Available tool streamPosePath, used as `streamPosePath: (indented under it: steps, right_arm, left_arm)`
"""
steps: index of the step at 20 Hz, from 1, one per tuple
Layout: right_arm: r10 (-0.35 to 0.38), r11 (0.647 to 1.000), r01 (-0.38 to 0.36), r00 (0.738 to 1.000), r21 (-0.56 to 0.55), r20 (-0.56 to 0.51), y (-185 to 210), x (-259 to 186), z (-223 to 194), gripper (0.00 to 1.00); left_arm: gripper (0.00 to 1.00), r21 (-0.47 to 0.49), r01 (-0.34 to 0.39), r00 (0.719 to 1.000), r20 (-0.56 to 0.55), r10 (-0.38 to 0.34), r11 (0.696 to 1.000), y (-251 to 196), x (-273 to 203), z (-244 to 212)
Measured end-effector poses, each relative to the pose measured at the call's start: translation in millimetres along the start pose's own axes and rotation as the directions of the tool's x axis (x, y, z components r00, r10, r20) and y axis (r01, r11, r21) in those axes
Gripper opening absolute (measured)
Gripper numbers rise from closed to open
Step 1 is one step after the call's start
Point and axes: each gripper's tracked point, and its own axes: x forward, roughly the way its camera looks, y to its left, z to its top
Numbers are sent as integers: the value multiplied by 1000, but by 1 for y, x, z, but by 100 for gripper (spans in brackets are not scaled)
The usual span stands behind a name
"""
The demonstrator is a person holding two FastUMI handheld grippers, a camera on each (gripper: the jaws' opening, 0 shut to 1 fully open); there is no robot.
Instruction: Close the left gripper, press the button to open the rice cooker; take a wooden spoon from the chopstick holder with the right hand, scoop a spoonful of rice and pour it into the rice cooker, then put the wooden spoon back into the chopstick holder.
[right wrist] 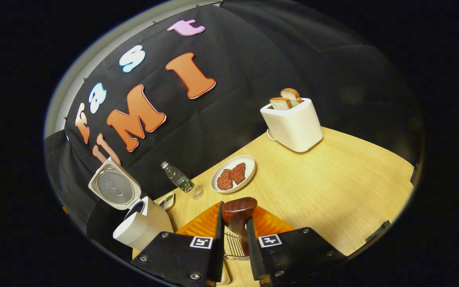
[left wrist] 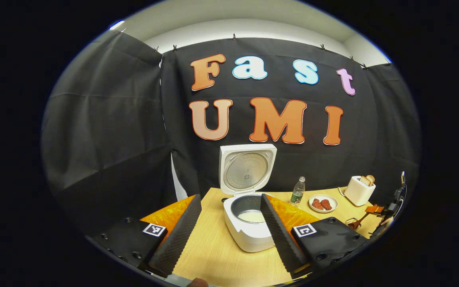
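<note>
Spoon first: the dark brown wooden spoon [right wrist: 238,217] is stiff, light and smooth, so it should take a firm pinch without harm, though a polished handle could twist if held loosely; the handle below the bowl looks like the best place to grip. In the right gripper view it stands between the jaws of the right gripper [right wrist: 234,239], which appear clenched on its handle, bowl end rising just beyond the tips, above a wire chopstick holder [right wrist: 233,250]. Jaws of the left gripper [left wrist: 229,233] are spread and grasp nothing; the white rice cooker [left wrist: 249,231], lid up with rice in its pot, sits on the light wooden tabletop [left wrist: 221,255] just beyond and between them.
</note>
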Motion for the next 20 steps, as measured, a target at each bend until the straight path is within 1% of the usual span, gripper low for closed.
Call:
streamPosePath:
  steps: [1,2,3,4,5,6,7,8,10,12,14,17,20]
  right_arm:
    - [-17,1000,17,1000,-12,3,-5,0,0,43]
    - [-28,999,28,1000,-26,1,-7,-2,1,55]
    - [-38,998,37,999,-44,-1,-9,-6,2,52]
    - [-54,996,53,999,-66,-2,-12,-9,4,65]
    - [-68,993,67,998,-92,-1,-14,-13,6,72]
    - [-82,989,82,997,-124,5,-15,-18,11,87]
    - [-95,983,95,995,-159,10,-16,-22,14,93]
    - [-107,974,108,994,-199,18,-14,-28,20,95]
    - [-129,950,138,990,-279,49,-13,-39,37,95]
    - [-141,930,157,987,-334,71,-7,-51,51,95]
    - [-127,923,150,988,-354,87,5,-62,64,95]
    - [-121,919,156,986,-361,118,15,-74,82,95]
    - [-114,926,160,982,-343,149,25,-86,100,95]
  left_arm:
    - [100,-3,3,1000,0,-3,1000,-2,1,0]
    - [100,-6,5,1000,-1,-5,1000,-3,0,0]
    - [100,-8,7,1000,-1,-7,1000,-4,1,1]
    - [100,-11,10,1000,-2,-10,1000,-5,2,0]
    - [100,-16,12,1000,-2,-12,1000,-7,3,1]
    - [100,-24,12,1000,-1,-12,1000,-7,6,2]
    - [100,-32,12,1000,-2,-12,999,-7,8,4]
    - [100,-41,15,1000,0,-15,999,-10,10,6]
    - [100,-55,18,1000,10,-17,998,-12,20,14]
    - [100,-54,19,999,37,-17,998,-14,34,31]
    - [100,-49,19,998,64,-16,999,-18,51,52]
    - [100,-33,25,998,66,-23,999,-27,85,83]
    - [100,-9,37,994,107,-36,999,-38,123,128]
